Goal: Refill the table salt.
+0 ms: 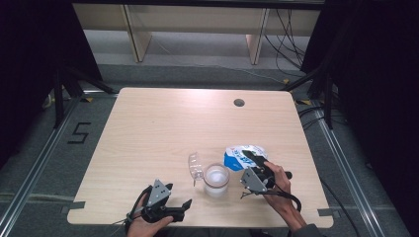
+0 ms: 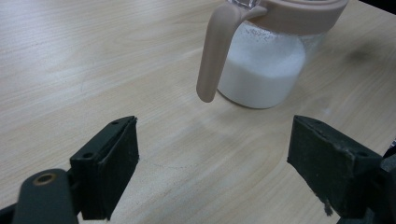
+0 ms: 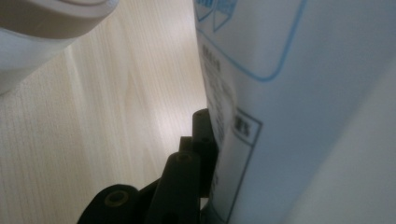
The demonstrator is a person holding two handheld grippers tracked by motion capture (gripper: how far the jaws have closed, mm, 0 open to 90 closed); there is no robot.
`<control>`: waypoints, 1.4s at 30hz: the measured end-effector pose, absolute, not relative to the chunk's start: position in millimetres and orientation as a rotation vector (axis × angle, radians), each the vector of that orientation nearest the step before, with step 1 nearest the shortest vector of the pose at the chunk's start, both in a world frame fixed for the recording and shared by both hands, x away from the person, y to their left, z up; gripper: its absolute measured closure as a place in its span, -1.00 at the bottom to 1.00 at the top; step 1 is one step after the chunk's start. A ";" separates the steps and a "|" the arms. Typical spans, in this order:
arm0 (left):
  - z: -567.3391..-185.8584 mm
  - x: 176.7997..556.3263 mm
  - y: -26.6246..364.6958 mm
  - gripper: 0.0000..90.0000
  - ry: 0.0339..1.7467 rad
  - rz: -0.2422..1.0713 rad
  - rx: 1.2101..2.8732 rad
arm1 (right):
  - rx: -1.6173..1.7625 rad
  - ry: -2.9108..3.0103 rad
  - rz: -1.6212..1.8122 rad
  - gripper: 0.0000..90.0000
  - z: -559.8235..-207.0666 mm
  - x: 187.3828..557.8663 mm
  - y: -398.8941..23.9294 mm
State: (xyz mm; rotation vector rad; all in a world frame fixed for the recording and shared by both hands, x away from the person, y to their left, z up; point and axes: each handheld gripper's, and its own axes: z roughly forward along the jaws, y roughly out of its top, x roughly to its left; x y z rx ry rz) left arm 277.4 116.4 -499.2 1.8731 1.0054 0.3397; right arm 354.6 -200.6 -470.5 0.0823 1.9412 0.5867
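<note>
A clear jug with white contents stands near the table's front middle; its transparent lid hangs open to the left. In the left gripper view the jug has a beige rim and a beige handle. A blue and white bag lies tilted just right of the jug, and my right gripper is shut on it. Up close, the bag presses against one black finger; the other finger is hidden behind it. My left gripper is open at the front edge, and its jaws face the jug with nothing between them.
The light wooden table has a round cable hole at the back right. Dark stands and cables flank the table on the floor. A wooden bench frame stands beyond the far edge.
</note>
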 end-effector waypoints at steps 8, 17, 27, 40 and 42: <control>-499.4 277.2 116.4 -0.65 1.011 0.329 1.873 | 0.202 1.987 0.678 0.86 -474.3 363.6 -206.1; -498.8 277.2 117.1 -0.65 1.014 0.349 1.881 | 0.310 2.027 0.763 0.87 -476.5 374.4 -211.0; -499.5 277.3 116.4 -0.65 1.009 0.327 1.871 | 0.443 2.061 0.883 0.88 -480.7 384.9 -215.4; -499.3 277.6 117.0 -0.65 1.007 0.331 1.874 | 0.592 2.098 1.068 0.88 -490.1 399.8 -218.0; -499.5 277.4 116.2 -0.65 1.011 0.329 1.863 | 0.589 2.100 1.079 0.88 -491.2 402.5 -219.2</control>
